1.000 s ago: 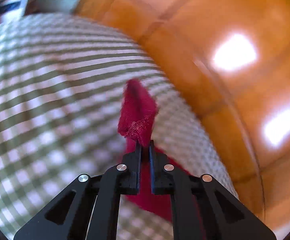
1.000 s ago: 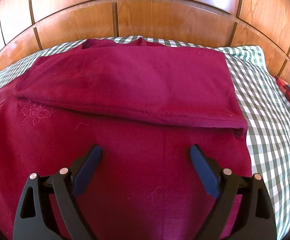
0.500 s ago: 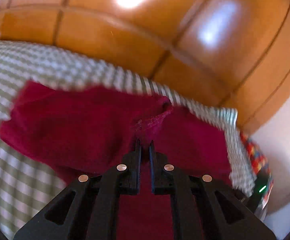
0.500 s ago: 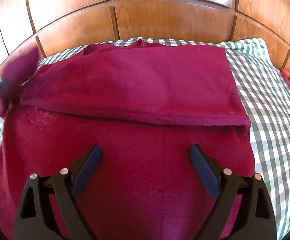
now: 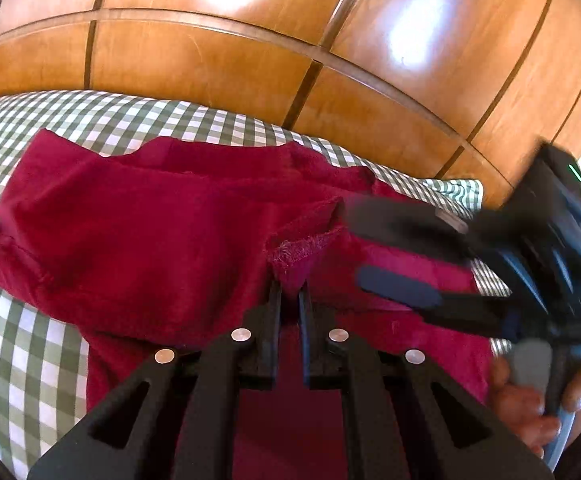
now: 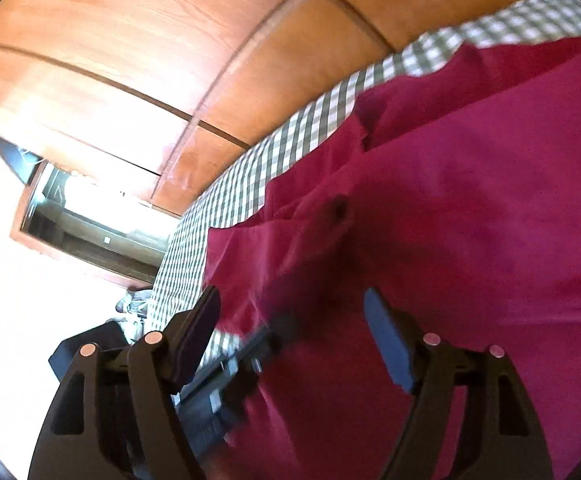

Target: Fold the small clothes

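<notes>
Red garment (image 5: 162, 232) lies on the checked bed (image 5: 22, 344); my left tool (image 5: 289, 294) clamps its hem, my right tool (image 5: 374, 256), jaws apart but just narrowing, nears. A missed handover would drop the fold.

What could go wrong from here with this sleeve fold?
1. The left gripper pinches only the frayed cuff edge of the dark red knit garment; a tug may pull it free.
2. The right gripper, jaws open and just been closing with no cloth between them, crosses close to the left and may knock it.
</notes>
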`<state>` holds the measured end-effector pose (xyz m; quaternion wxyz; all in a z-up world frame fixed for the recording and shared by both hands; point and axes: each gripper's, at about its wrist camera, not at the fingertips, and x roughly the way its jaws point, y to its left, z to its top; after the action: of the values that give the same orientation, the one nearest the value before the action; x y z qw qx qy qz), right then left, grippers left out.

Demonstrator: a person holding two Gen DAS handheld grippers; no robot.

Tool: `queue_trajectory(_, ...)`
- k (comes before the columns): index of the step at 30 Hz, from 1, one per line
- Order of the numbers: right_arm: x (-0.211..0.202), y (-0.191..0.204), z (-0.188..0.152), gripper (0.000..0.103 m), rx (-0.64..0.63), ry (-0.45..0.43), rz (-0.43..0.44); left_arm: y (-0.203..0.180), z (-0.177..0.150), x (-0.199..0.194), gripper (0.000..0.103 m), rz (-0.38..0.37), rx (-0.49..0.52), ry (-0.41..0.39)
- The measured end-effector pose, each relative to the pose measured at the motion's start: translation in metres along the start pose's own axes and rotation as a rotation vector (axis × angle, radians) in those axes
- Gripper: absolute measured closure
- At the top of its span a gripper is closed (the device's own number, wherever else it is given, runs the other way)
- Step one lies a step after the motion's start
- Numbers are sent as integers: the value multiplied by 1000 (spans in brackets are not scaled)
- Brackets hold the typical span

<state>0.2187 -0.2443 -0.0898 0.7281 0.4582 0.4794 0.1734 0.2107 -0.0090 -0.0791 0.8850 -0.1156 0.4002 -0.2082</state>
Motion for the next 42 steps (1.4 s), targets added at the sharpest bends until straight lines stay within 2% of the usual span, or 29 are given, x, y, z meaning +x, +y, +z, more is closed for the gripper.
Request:
queue_trajectory(1,9,3,2,36,5,16,-29,-2,-1,-1,97,6,12,-4)
queue_trajectory(2,16,8,3,50,-20,32,-70,-3,-2,-2,97,8,18,-7)
queue_trajectory(3,20,12,3,80,-42,41,-99,-3,-3,-5,97,4,18,-11)
queue_trajectory(4,22,18,2,92,-78,41,-136,-2,-5,-8,93,-8,11,-9)
queue_trajectory(5,22,23,1,95,-104,35,-147,-1,-7,-13,90,-26,-2,-10)
queue_trajectory(6,16,32,0,96,-146,17,-159,3,-10,-20,85,-59,-24,-19)
queue_trajectory(8,6,43,2,96,-182,-14,-155,12,-19,-32,84,-97,-60,-26)
queue_trajectory(10,-12,59,9,96,-213,-60,-129,19,-26,-34,84,-62,-64,-22)
queue_trajectory(12,-33,70,16,96,-238,-102,-105,36,-30,-31,84,-10,-108,-10)
queue_trajectory(13,-45,74,19,96,-248,-123,-97,51,-29,-29,84,22,-172,-4)
queue_trajectory(15,-72,76,26,96,-265,-167,-82,74,-25,-28,84,43,-285,-12)
queue_trajectory(18,-115,61,38,96,-273,-226,-101,103,-17,-29,84,55,-412,-41)
queue_trajectory(20,-132,40,42,96,-253,-249,-136,111,-11,-27,84,72,-440,-45)
queue_trajectory(22,-147,-1,47,96,-191,-269,-197,112,-10,-24,84,82,-449,-37)
queue_trajectory(25,-153,-54,48,96,-84,-255,-269,103,-13,-18,84,91,-414,-10)
queue_trajectory(27,-149,-91,45,96,0,-226,-275,91,-17,-16,84,104,-361,10)
queue_trajectory(30,-139,-117,41,85,69,-222,-262,77,-22,-20,84,118,-295,24)
queue_trajectory(32,-141,-129,36,72,105,-214,-214,73,-23,-26,84,100,-266,26)
queue_trajectory(33,-145,-136,33,51,128,-223,-191,70,-23,-32,84,87,-242,20)
queue_trajectory(34,-148,-138,30,44,137,-236,-175,65,-21,-37,84,80,-218,10)
queue_trajectory(37,-152,-139,22,44,152,-247,-133,50,-15,-55,84,54,-145,-49)
queue_trajectory(39,-152,-141,19,44,144,-238,-143,45,-7,-58,84,48,-122,-83)
queue_trajectory(41,-149,-134,16,55,111,-226,-207,41,-1,-52,84,53,-118,-83)
queue_trajectory(42,-141,-129,17,76,92,-221,-267,40,2,-45,84,61,-114,-68)
